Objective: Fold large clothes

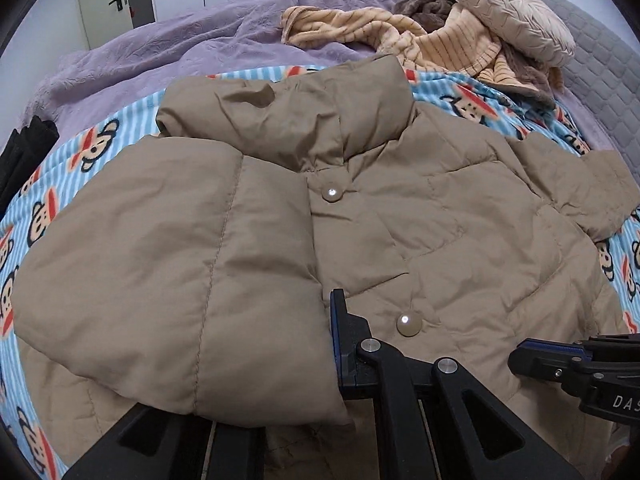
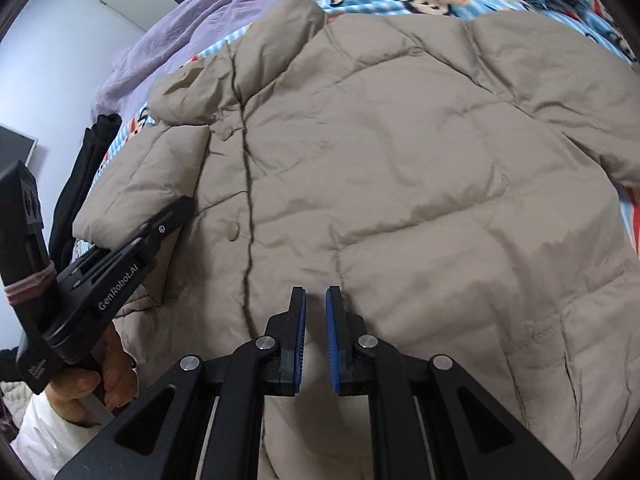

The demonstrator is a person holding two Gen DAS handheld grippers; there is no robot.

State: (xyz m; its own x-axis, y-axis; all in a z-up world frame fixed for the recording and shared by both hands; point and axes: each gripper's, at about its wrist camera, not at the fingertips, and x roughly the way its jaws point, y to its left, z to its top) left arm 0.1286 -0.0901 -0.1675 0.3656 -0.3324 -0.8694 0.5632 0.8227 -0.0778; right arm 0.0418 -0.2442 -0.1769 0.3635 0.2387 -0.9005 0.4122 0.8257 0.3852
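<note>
A tan puffer jacket lies front-up on the bed, collar at the far side, also filling the right wrist view. Its left sleeve is folded across the chest. My left gripper is shut on that sleeve's cuff; only its right finger shows, the other is under the fabric. In the right wrist view the left gripper sits at the cuff. My right gripper hovers over the jacket's lower front, jaws slightly apart with nothing between them. It also shows in the left wrist view.
A blue striped cartoon-monkey blanket lies under the jacket on a purple bedspread. Striped beige clothes and a round cushion lie at the head end. A black garment hangs at the left edge.
</note>
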